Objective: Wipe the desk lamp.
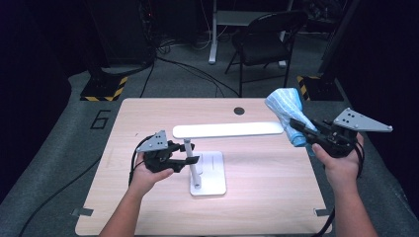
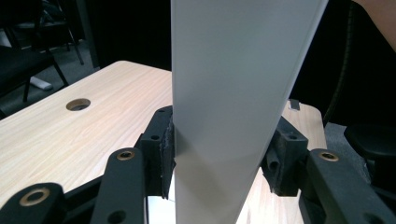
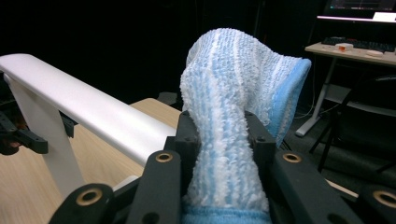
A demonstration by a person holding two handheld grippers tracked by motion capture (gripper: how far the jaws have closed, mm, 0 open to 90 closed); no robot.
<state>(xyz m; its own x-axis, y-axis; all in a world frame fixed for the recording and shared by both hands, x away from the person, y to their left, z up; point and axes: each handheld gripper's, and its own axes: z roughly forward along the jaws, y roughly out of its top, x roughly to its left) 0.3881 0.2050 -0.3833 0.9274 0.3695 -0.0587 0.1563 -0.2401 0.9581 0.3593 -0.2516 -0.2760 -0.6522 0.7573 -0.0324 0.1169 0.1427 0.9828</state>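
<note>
A white desk lamp stands mid-table on its flat base, with a long bar head on top of a slim upright stem. My left gripper comes in from the left and is shut on that stem. In the left gripper view the stem fills the gap, a pad pressing on each side of it within my left gripper. My right gripper hovers just past the right end of the lamp head, shut on a blue-and-white striped towel. The towel bunches up above the jaws of my right gripper.
The light wood table has a round cable hole near its far edge. Behind it stand a black folding chair and a white desk leg. A desk with a keyboard sits off in the dark room.
</note>
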